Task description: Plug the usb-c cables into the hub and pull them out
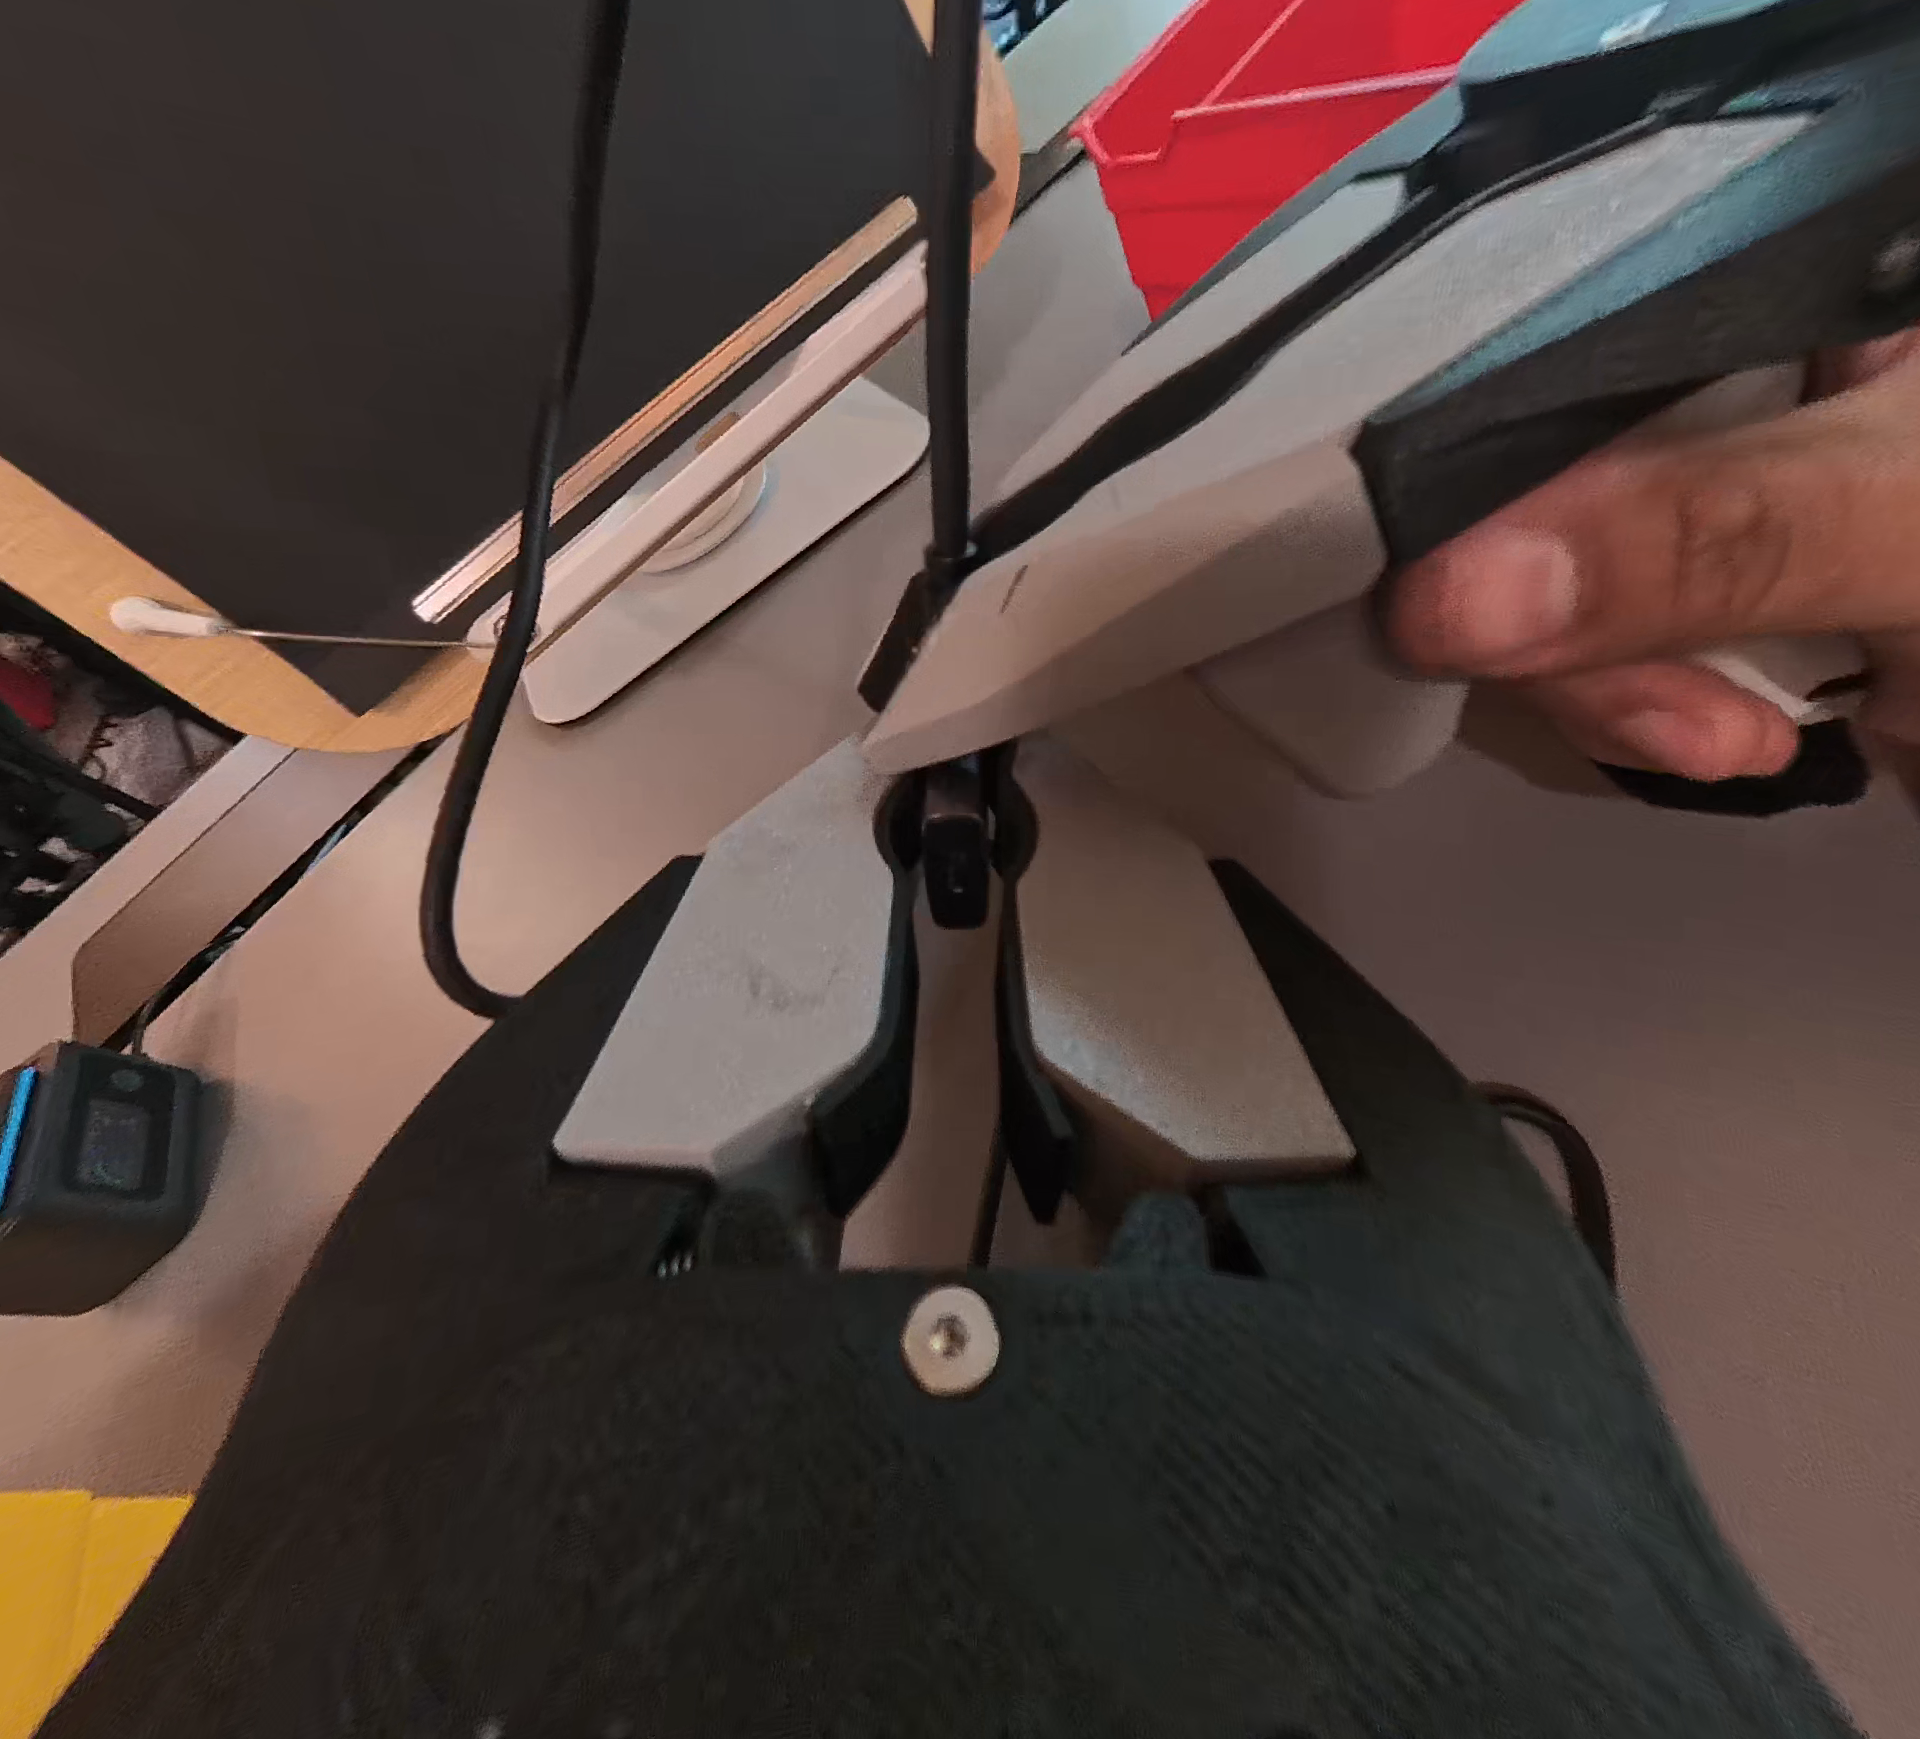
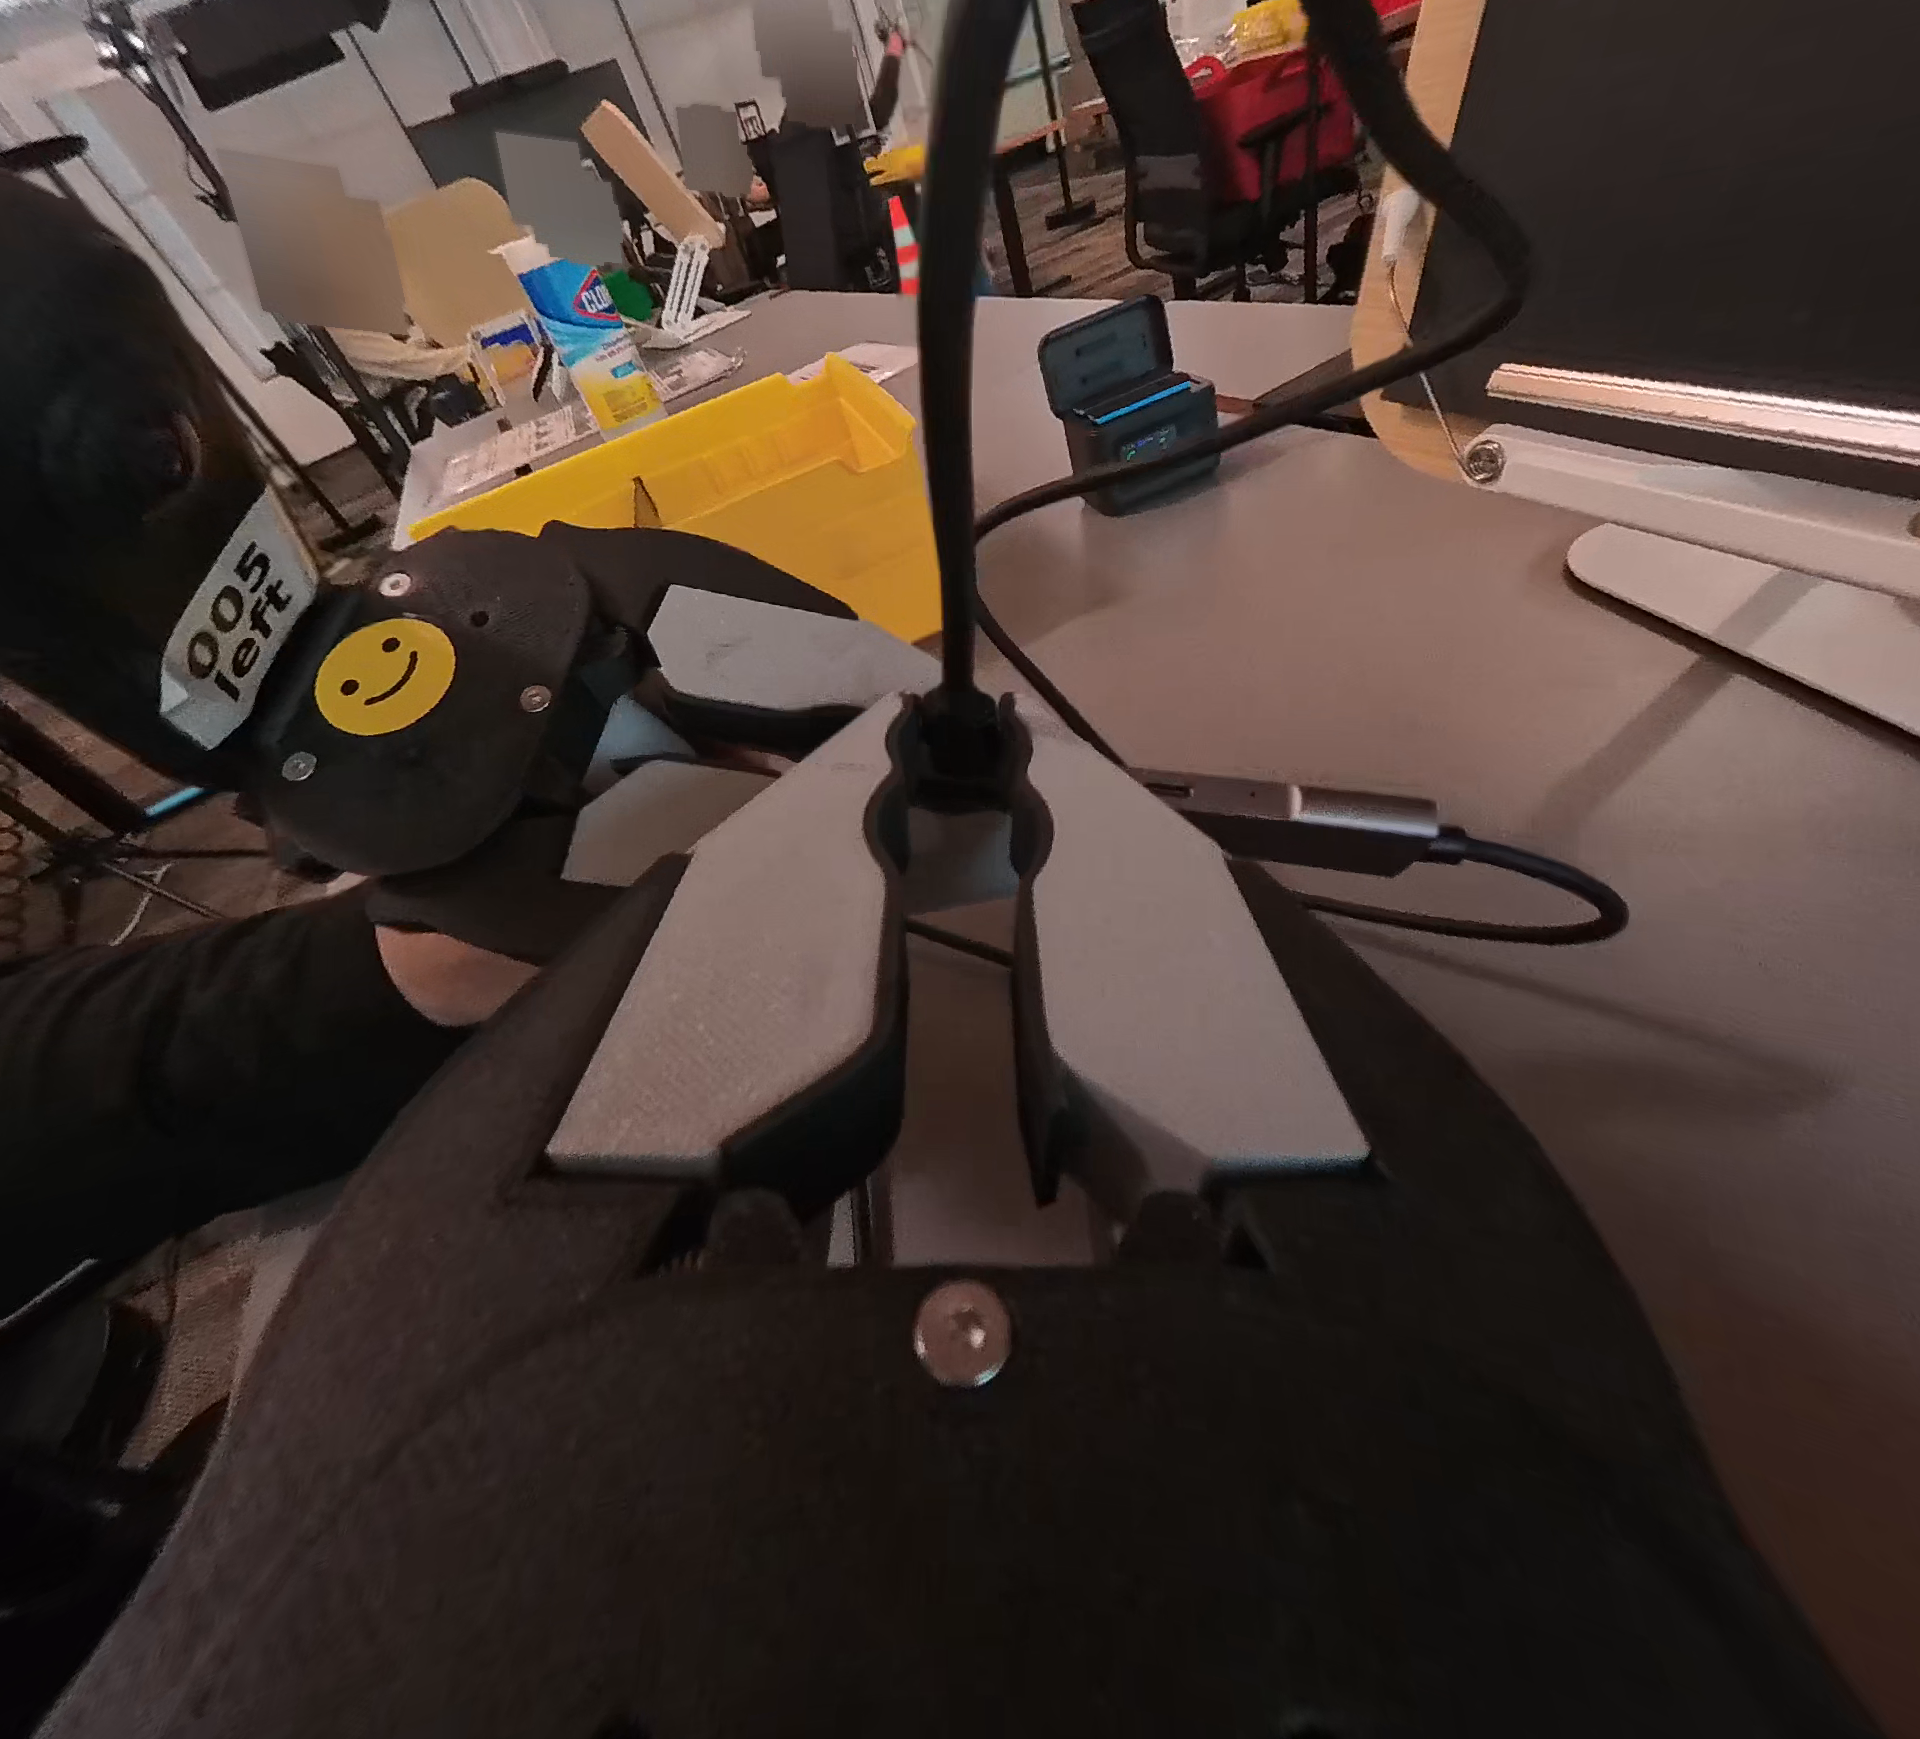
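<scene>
The grippers are showing grey fingers [image 1: 790, 983] set in black bodies, and the left gripper [image 2: 831, 650] is wearing a yellow smiley sticker [image 2: 384, 674]. The cable [image 2: 951, 442] is looking black, like its plug [image 1: 951, 863]. The hub [image 2: 1340, 816] is gleaming metallic grey on a pale grey table [image 2: 1558, 1118]. One bin [image 2: 748, 484] is glowing yellow, another bin [image 1: 1278, 68] red. The monitor [image 1: 312, 183] is showing a dark screen on a silver stand [image 1: 748, 526]. The case [image 2: 1138, 416] is showing dark grey with blue inside.
</scene>
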Tool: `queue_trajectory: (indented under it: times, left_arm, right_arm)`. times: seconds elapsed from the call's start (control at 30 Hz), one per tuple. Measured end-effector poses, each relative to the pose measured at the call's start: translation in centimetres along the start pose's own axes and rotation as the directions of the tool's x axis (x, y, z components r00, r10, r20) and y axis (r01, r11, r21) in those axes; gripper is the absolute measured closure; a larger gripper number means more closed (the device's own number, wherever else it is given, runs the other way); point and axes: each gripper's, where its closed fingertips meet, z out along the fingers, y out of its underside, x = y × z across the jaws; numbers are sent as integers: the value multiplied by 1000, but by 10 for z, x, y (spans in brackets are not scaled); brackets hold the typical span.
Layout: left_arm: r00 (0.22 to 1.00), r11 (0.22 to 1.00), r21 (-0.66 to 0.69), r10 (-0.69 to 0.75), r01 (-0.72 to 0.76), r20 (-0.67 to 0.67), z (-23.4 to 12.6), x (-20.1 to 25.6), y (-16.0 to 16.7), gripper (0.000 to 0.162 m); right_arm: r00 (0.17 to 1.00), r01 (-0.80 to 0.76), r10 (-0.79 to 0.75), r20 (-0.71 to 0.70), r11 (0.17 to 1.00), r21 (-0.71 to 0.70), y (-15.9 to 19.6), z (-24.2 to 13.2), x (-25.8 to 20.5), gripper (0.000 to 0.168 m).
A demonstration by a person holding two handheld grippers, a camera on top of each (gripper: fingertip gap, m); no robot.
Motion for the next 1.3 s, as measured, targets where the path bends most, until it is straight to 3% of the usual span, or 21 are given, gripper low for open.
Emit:
queue_trajectory:
  times: [0.1,0.8,0.93,1.13,1.27,1.3]
  left_arm:
    - [996,997,-24,73,-72,49,3,-3,3,156]
    - [996,997,-13,78,-77,42,1,-5,3,156]
    - [999,999,16,-27,27,-35,1,-1,-1,156]
    - [989,988,96,-116,124,-91,-2,0,-14,156]
    - [995,991,109,-76,83,-68,-3,0,-16,156]
    - [995,992,98,-77,83,-66,-2,1,-15,156]
  right_arm:
    - [1000,0,-1,-15,999,-50,4,-3,4,157]
    - [998,62,-62,4,997,-56,3,-6,2,159]
    - [991,124,-126,-40,991,-50,0,-8,3,159]
    - [997,57,-54,-51,997,61,-14,-12,2,160]
    - [976,-207,193,105,967,145,-23,-22,10,160]
    - [974,-214,200,110,968,135,-22,-22,11,160]
